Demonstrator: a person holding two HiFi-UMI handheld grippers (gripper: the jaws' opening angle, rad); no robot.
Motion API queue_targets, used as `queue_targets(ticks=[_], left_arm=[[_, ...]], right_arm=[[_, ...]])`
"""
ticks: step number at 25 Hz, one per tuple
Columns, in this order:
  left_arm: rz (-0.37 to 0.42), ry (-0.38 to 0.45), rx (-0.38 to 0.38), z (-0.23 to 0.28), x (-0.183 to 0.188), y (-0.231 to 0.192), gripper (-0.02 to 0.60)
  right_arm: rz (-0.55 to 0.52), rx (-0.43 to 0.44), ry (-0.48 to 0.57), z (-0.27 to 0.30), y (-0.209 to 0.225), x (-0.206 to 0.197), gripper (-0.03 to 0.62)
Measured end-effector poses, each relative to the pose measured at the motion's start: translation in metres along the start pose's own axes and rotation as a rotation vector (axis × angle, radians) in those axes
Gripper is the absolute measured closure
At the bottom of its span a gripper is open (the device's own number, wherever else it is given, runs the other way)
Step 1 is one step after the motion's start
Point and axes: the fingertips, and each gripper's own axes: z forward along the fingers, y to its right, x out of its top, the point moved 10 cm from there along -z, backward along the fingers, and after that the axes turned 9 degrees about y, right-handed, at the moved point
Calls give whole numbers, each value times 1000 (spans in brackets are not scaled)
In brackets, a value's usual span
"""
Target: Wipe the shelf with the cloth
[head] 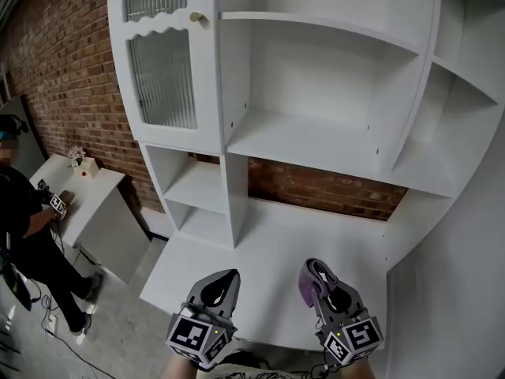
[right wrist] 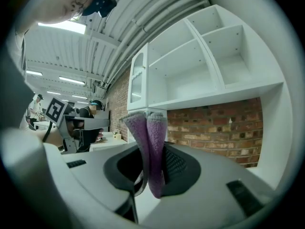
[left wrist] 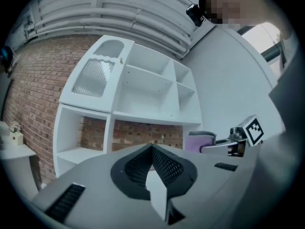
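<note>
**Purple cloth clamped in the right gripper, in front of the white shelf unit**

The purple cloth is held in the right gripper, whose jaws are closed on it. In the right gripper view the cloth is seen folded double and pinched between the two jaws. Its doubled edge stands up past the jaw tips and a lower end hangs down inside the jaw opening. In the head view the cloth is seen as a small purple bundle at the tip of that gripper. It is held over the near part of the low white ledge of the shelf unit.

The left gripper is held just beside the right one, at about the same height. In the left gripper view its jaws are pressed together with nothing between them.

The open shelves are seen above and behind both grippers, well apart from the cloth. A ribbed glass door is set at the upper left of the unit. A brick wall is seen behind and to the left of it. At the far left, a person is seen beside a small white table.
</note>
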Motion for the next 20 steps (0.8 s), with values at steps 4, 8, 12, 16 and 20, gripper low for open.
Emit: queue_targets(ticks=[4, 8, 12, 16, 20], left_arm=[[29, 57, 4, 32, 3, -21, 569], [64, 96, -45, 65, 16, -47, 569], [33, 104, -105, 92, 33, -75, 569], [66, 101, -121, 114, 52, -99, 569], [102, 128, -126, 133, 76, -117, 569]], right_arm=[[-10, -8, 22, 31, 9, 5, 513], [-67, -15, 75, 70, 18, 34, 513], [-105, -9, 122, 115, 25, 75, 513], [-125, -27, 151, 161, 28, 114, 513], [-113, -31, 178, 212, 36, 157, 513]])
